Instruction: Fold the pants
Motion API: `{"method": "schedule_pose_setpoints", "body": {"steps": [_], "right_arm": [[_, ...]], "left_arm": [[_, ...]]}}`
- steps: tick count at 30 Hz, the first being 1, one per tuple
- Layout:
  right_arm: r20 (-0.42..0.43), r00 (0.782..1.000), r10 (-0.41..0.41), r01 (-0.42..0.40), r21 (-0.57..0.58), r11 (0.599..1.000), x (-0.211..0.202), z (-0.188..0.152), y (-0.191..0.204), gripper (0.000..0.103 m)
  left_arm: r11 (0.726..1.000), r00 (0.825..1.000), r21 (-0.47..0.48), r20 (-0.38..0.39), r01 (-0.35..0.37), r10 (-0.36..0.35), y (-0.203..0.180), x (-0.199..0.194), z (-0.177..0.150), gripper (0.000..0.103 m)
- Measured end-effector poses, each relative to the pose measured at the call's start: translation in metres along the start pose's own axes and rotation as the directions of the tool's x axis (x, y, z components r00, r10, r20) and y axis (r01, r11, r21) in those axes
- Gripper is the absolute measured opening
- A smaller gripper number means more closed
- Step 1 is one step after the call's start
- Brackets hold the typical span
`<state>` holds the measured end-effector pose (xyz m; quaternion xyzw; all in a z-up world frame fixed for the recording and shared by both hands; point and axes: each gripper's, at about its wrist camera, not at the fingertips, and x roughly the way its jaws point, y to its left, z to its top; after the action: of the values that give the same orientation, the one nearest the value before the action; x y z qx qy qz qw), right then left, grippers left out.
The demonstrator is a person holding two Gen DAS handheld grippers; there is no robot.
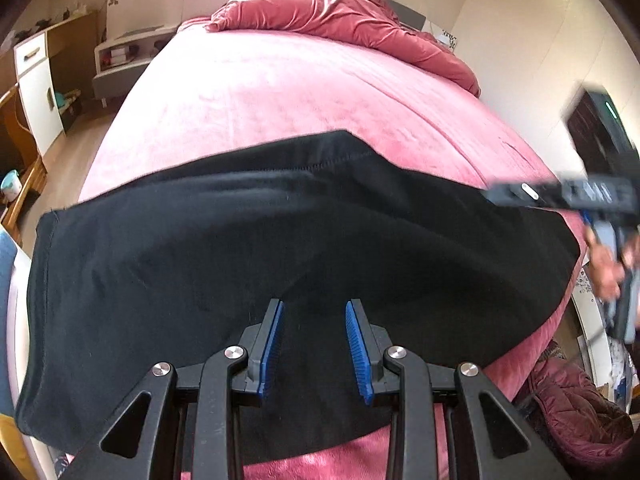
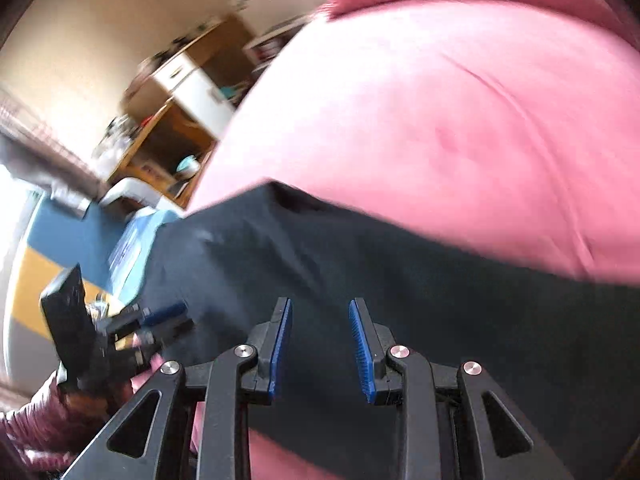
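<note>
Pink bed (image 1: 280, 92) carries black pants (image 1: 240, 240) spread flat, with left gripper (image 1: 314, 308) and right gripper (image 2: 320, 308) both released above them.

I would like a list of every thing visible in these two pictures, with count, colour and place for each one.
pants: one, black, spread flat across the near part of the bed.
bed cover: one, pink, over the whole bed.
duvet: one, darker red, bunched at the far end of the bed.
cabinet: one, white with wood, by the wall left of the bed.
low shelf unit: one, white and grey, on the floor beside the bed.
padded jacket: one, dark red; the right side of the left wrist view.
left gripper: one, black with blue pads, open above the pants.
right gripper: one, black with blue pads, open above the pants.
</note>
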<state>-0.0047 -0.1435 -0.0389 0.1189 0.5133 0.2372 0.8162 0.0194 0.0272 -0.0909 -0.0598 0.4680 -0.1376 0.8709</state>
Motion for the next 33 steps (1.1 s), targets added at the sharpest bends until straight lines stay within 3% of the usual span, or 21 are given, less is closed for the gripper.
{"method": "schedule_pose_setpoints", "body": {"steps": [7, 12, 18, 19, 20, 25, 29, 33], "right_arm": [[-0.099, 0.992, 0.075, -0.081, -0.049, 0.996, 0.075, 0.075, 0.035, 0.032], [-0.22, 0.973, 0.067, -0.082, -0.059, 0.995, 0.12, 0.097, 0.039, 0.036], [-0.287, 0.953, 0.097, -0.119, -0.06, 0.991, 0.149, 0.098, 0.036, 0.034], [-0.285, 0.953, 0.104, -0.126, -0.059, 0.99, 0.154, 0.099, 0.039, 0.019], [-0.271, 0.957, 0.107, -0.13, -0.069, 0.989, 0.152, 0.1, 0.041, 0.011], [-0.117, 0.985, 0.128, -0.136, -0.061, 0.989, 0.126, 0.112, 0.04, 0.005], [-0.155, 0.988, 0.022, -0.038, -0.098, 0.994, 0.157, 0.107, 0.039, 0.005], [-0.165, 0.986, 0.037, -0.044, -0.037, 0.998, 0.171, 0.106, 0.03, 0.006]], "left_arm": [[1.0, 1.0, 0.025, 0.019, -0.006, 0.006, -0.009, 0.009, 0.0, 0.032], [0.999, 0.999, 0.023, 0.024, -0.043, 0.043, -0.005, 0.012, 0.001, 0.032], [0.999, 0.999, -0.017, 0.018, -0.046, 0.047, 0.006, 0.021, 0.002, 0.032], [0.999, 0.999, -0.017, 0.015, -0.043, 0.043, 0.006, 0.02, 0.001, 0.032], [0.999, 0.999, -0.01, 0.016, -0.046, 0.046, 0.006, 0.02, 0.0, 0.032], [0.995, 0.996, 0.03, -0.011, -0.09, 0.09, 0.003, 0.034, -0.005, 0.032], [0.997, 0.997, -0.007, -0.021, -0.072, 0.072, 0.009, 0.032, -0.007, 0.032], [0.997, 0.997, -0.008, -0.027, -0.071, 0.07, 0.01, 0.03, -0.005, 0.032]]}}
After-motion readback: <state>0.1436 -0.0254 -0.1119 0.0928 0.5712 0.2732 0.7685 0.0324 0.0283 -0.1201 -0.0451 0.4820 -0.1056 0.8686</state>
